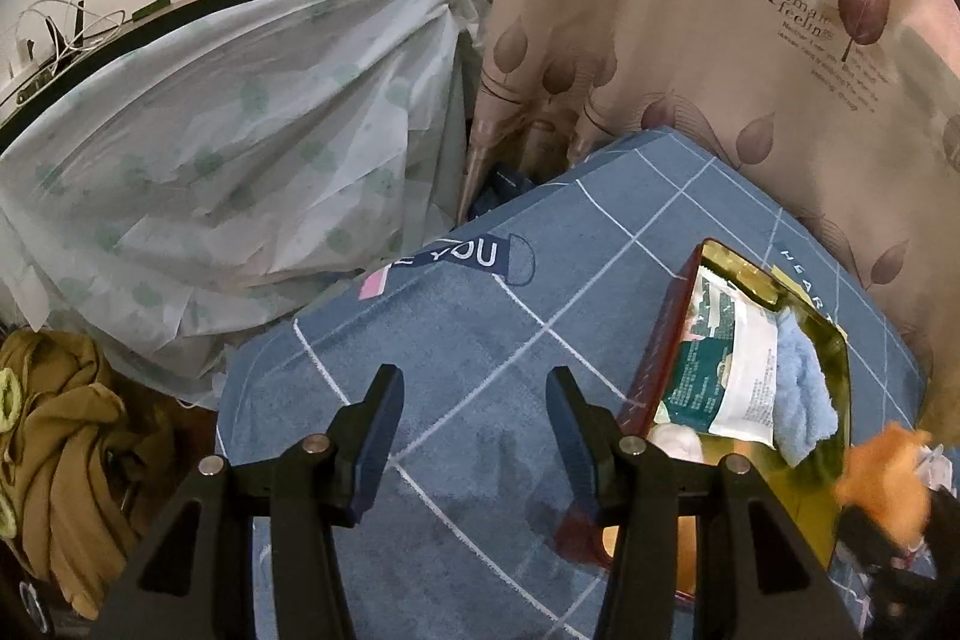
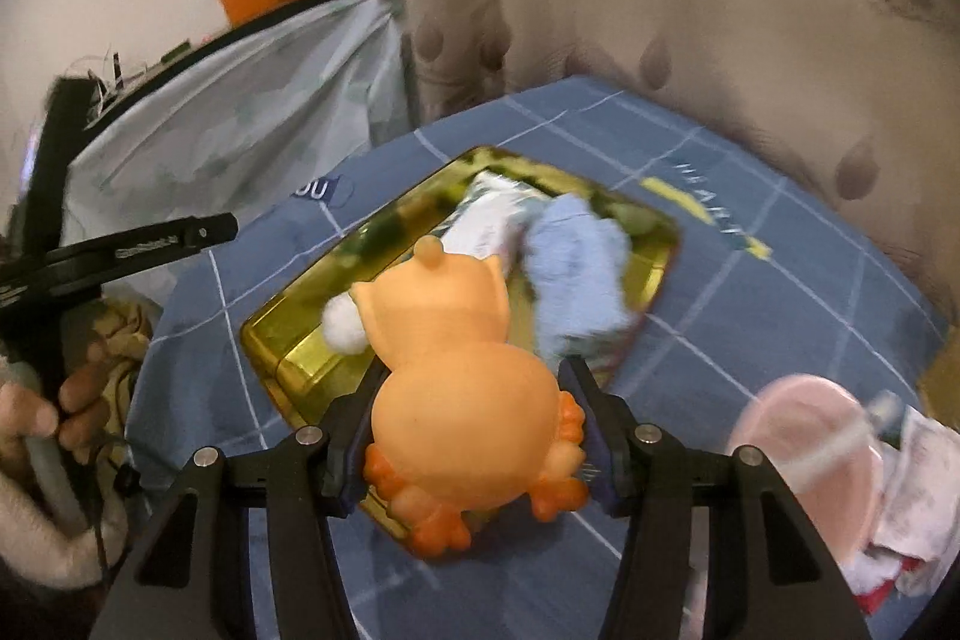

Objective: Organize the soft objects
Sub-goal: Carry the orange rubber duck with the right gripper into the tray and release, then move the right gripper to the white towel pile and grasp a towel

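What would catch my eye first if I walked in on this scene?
The bright orange toy animal, gripped between the fingers of the right gripper and held over a shiny gold tray. The tray sits on a blue checked bedsheet and already holds a light blue cloth and a printed packet. The left gripper hangs open and empty over the sheet beside it.

Leaf-print curtain (image 1: 720,40), plastic-draped table (image 1: 240,130), olive garment (image 1: 66,430).
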The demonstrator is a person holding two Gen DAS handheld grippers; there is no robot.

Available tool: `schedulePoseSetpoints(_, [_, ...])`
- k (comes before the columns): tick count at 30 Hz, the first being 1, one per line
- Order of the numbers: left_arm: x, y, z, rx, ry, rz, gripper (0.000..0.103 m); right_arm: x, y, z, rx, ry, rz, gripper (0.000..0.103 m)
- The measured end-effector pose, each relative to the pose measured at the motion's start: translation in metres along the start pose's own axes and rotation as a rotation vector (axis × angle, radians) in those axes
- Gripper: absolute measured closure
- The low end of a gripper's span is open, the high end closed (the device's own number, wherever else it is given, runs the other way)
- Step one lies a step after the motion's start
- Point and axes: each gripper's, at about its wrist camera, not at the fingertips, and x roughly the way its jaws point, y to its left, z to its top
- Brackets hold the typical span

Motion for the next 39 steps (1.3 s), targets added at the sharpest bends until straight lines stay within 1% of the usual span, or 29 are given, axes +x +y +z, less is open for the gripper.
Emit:
schedulePoseSetpoints(6, [0.0, 0.003, 0.001, -0.006, -0.004, -0.001, 0.053, 0.036, 0.012, 0.009, -0.023, 0.058, -0.025, 0.051])
schedulePoseSetpoints(12, [0.001, 0.003, 0.001, -0.007, 0.002, -0.005, 0.053, 0.057, 0.015, 0.012, -0.031, 0.098, -0.031, 0.051])
schedulePoseSetpoints(17, [0.001, 0.002, 0.0, -0.005, 0.006, -0.004, 0.053, 0.067, 0.019, 0.009, -0.045, 0.117, -0.034, 0.05])
schedulePoseSetpoints(22, [0.001, 0.001, -0.001, 0.0, 0.003, -0.003, 0.053, 0.067, 0.018, 0.009, -0.042, 0.117, -0.038, 0.046])
schedulePoseSetpoints(23, [0.001, 0.001, -0.001, 0.001, 0.003, -0.003, 0.053, 0.066, 0.018, 0.009, -0.044, 0.114, -0.036, 0.044])
schedulePoseSetpoints(25, [0.0, 0.001, -0.002, 0.002, 0.001, -0.003, 0.053, 0.063, 0.018, 0.009, -0.046, 0.1, -0.037, 0.026])
schedulePoseSetpoints(28, [0.0, 0.0, -0.002, 0.004, -0.001, -0.002, 0.053, 0.052, 0.02, 0.011, -0.059, 0.056, -0.047, 0.017])
schedulePoseSetpoints(32, [0.0, 0.0, -0.003, 0.004, 0.0, -0.001, 0.053, 0.032, 0.017, 0.013, -0.045, 0.022, -0.046, 0.017])
schedulePoseSetpoints(36, [0.0, -0.001, -0.003, 0.005, -0.001, 0.0, 0.053, 0.0, 0.01, 0.01, -0.013, -0.037, -0.038, 0.016])
schedulePoseSetpoints(39, [0.0, -0.001, -0.003, 0.006, 0.0, 0.0, 0.053, -0.027, -0.003, 0.002, 0.008, -0.077, -0.052, 0.016])
